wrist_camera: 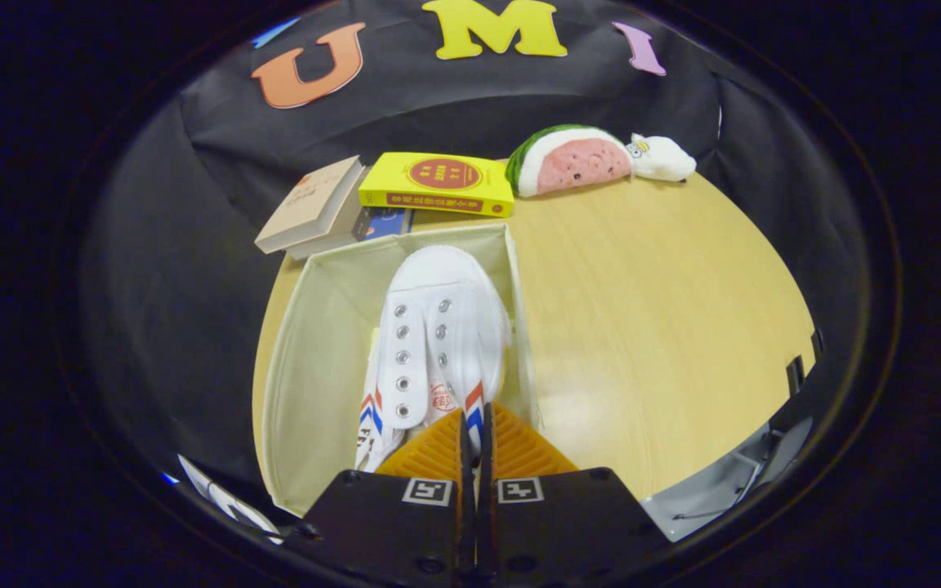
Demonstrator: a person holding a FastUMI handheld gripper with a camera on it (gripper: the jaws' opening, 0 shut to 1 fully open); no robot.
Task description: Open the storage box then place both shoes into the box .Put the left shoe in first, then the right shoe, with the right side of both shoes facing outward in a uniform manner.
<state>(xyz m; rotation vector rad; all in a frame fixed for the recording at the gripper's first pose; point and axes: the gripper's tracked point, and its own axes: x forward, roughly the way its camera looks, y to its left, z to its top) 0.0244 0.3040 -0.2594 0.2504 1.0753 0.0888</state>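
Note:
An open beige fabric storage box (307, 343) stands on the wooden table just ahead of the fingers. A white canvas shoe (438, 327) with red and blue side stripes hangs over the box's right half, toe pointing away from me. My gripper (475, 429) is shut on this shoe's right side wall near the heel opening. Beneath it and slightly to its left lies a second white shoe (370, 416); only its striped side shows, the rest is hidden by the held shoe.
Beyond the box lie a yellow book (438, 184), a beige book (311, 204) and a dark blue book (383, 222). A watermelon plush (573, 159) and a small white plush (662, 158) sit at the table's far edge. Bare tabletop (658, 327) stretches right of the box.

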